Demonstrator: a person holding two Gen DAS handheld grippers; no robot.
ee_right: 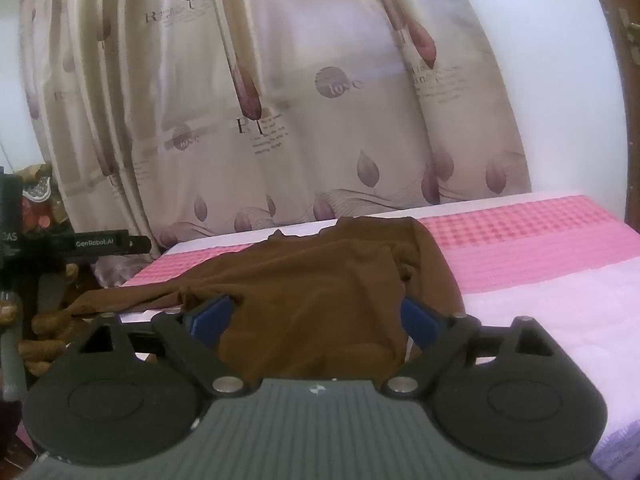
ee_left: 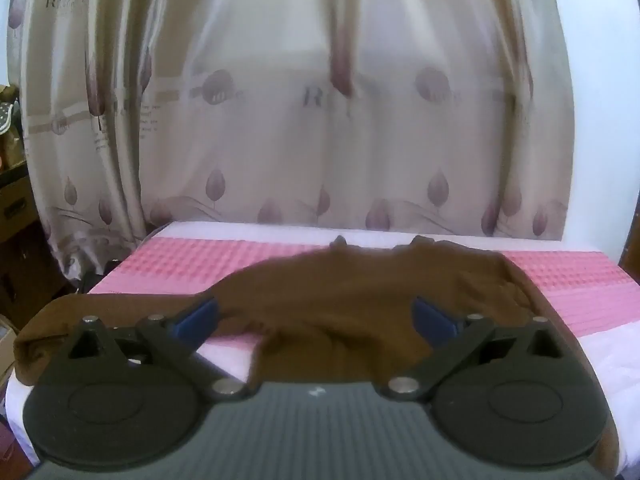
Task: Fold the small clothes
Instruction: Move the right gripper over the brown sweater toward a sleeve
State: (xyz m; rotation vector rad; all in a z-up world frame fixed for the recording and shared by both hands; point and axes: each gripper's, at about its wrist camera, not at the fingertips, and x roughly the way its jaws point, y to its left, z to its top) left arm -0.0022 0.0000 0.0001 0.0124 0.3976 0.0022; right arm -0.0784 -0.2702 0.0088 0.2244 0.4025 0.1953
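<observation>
Lying on the pink-and-white table, the brown garment is rumpled and partly doubled over; folding appears unfinished. Left claw and right claw both stand spread wide, released, with cloth between their fingers.

Curtain print is blurred; brown garment hides both grippers' fingertips.
</observation>
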